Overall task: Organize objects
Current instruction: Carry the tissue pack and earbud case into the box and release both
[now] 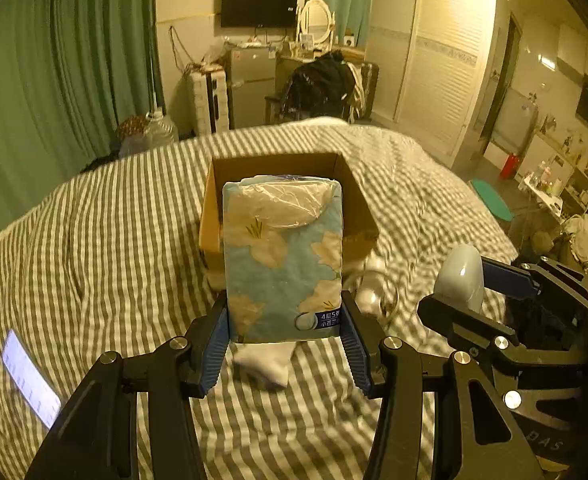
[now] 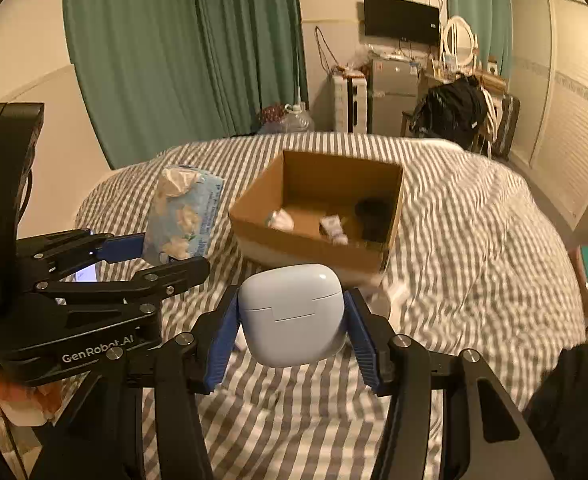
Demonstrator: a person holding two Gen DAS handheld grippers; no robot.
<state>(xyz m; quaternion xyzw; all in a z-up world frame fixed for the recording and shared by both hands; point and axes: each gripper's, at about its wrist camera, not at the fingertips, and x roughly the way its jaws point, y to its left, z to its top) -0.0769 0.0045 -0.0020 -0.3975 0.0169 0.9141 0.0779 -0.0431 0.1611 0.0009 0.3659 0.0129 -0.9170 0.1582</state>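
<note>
**Both grippers loaded above the striped bed, box ahead**

The left gripper (image 1: 285, 334) is clamped part-way closed on a soft pack of tissues (image 1: 281, 256), its blue ribbed pads pressing the pack's two long sides near the bottom end. The pack stands upright between the fingers, blue with pale flowers, its torn top showing white tissue. It is clear of the bedding. Seen from the right wrist, the same pack (image 2: 179, 216) sticks up from that gripper at the left of the view.

The right gripper (image 2: 291, 326) is likewise closed part-way on a pale blue earbud case (image 2: 291, 314), one pad on each side of it, lid seam facing the camera. The case is held off the bed. From the left wrist it appears at the right, edge-on (image 1: 460, 276).

Below both lies a grey-and-white striped duvet (image 2: 474, 248). Just beyond the grippers an open cardboard box (image 2: 394, 200) sits on it, with a few small items on its floor: a white crumpled thing (image 2: 279, 220), a small pale packet (image 2: 334, 229) and a dark object (image 2: 374, 210) at the far corner. A white piece of cloth (image 1: 267, 362) rests on the duvet under the tissue pack, and a lit phone screen (image 1: 29, 378) lies at the left edge. Green curtains (image 2: 181, 52) hang behind the bed.
</note>
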